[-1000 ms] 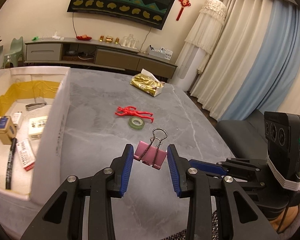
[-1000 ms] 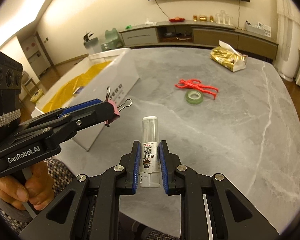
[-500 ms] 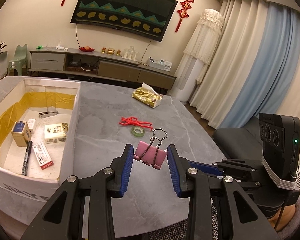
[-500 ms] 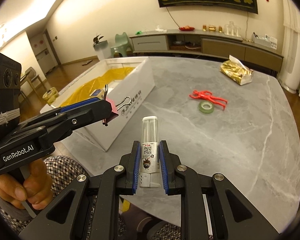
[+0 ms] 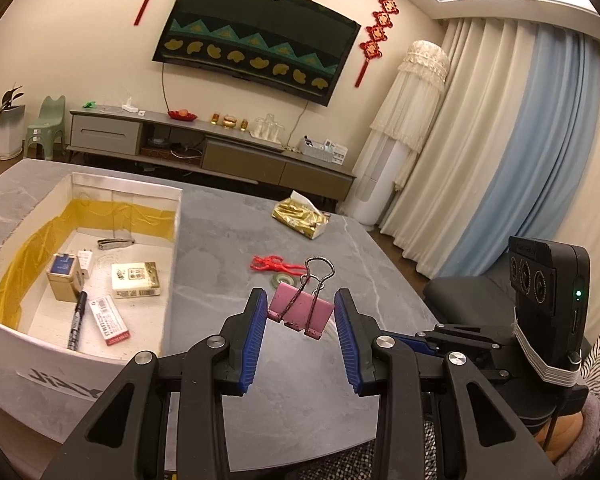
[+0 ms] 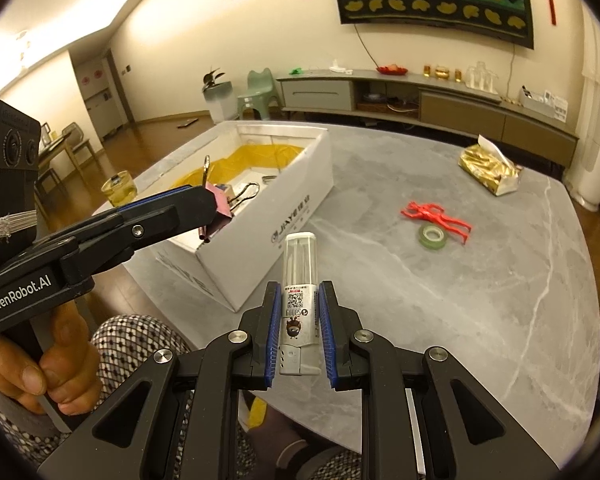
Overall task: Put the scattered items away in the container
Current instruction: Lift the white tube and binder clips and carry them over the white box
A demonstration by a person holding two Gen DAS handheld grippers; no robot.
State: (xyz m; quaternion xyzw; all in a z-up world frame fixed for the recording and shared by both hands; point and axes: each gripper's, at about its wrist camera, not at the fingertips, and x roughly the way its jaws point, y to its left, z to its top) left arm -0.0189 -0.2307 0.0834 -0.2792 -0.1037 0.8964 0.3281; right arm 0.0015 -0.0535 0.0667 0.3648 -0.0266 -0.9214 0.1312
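Observation:
My left gripper (image 5: 301, 300) is shut on a pink binder clip (image 5: 300, 314) and holds it in the air, to the right of the open white box (image 5: 60, 364). From the right wrist view the same clip (image 6: 222, 205) hangs over the box's near corner (image 6: 260, 240). Between the jaws of my right gripper (image 6: 300, 292), which is shut, stands a small white bottle (image 6: 299, 268) with a clear cap, above the table's near edge. A red toy figure (image 5: 276, 266) and a green tape roll (image 5: 283, 279) lie on the grey table.
Inside the box lie a black marker (image 5: 76, 322), several small packets and a nail clipper (image 5: 114, 243). A gold tissue pack (image 5: 300, 220) sits at the table's far side. A glass of yellow liquid (image 6: 118, 189) stands left of the box. A hand (image 6: 40, 364) grips the left tool.
Both grippers have risen and drawn back from the table, still holding the clip and the bottle. The box's inside now shows more fully in both views.

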